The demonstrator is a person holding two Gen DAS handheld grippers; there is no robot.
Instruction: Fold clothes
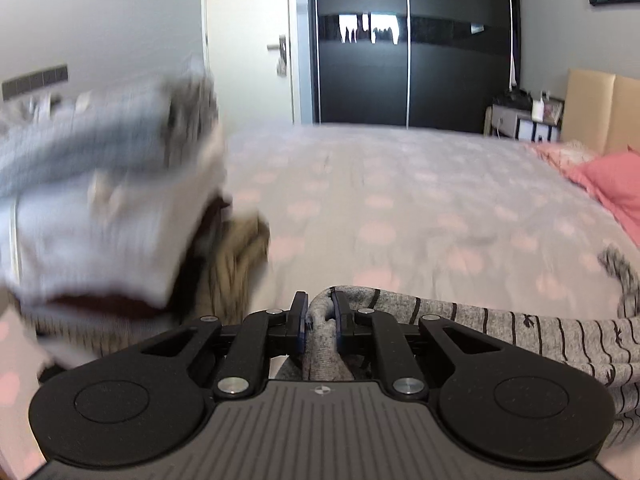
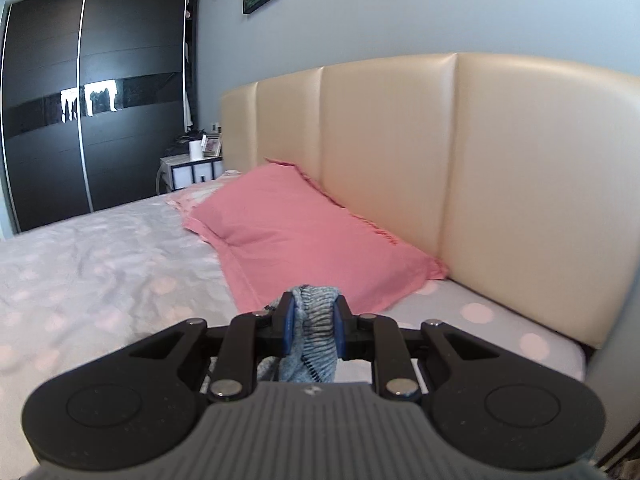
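Note:
My left gripper [image 1: 320, 312] is shut on a bunched fold of a grey garment with thin dark stripes [image 1: 540, 336]. The garment trails off to the right over the bed. My right gripper [image 2: 314, 312] is shut on a grey-blue ribbed knit edge [image 2: 316, 320], which hangs down between the fingers above the bed near the pink pillow. I cannot tell whether both grippers hold the same garment. A blurred pile of clothes [image 1: 100, 200], white, grey and tan, stands at the left in the left wrist view.
The bed has a pale sheet with pink dots [image 1: 400, 200]. A pink pillow [image 2: 304, 236] lies against the cream padded headboard [image 2: 440, 160]. A dark sliding wardrobe [image 1: 412, 52] and a nightstand [image 2: 192, 172] stand beyond the bed.

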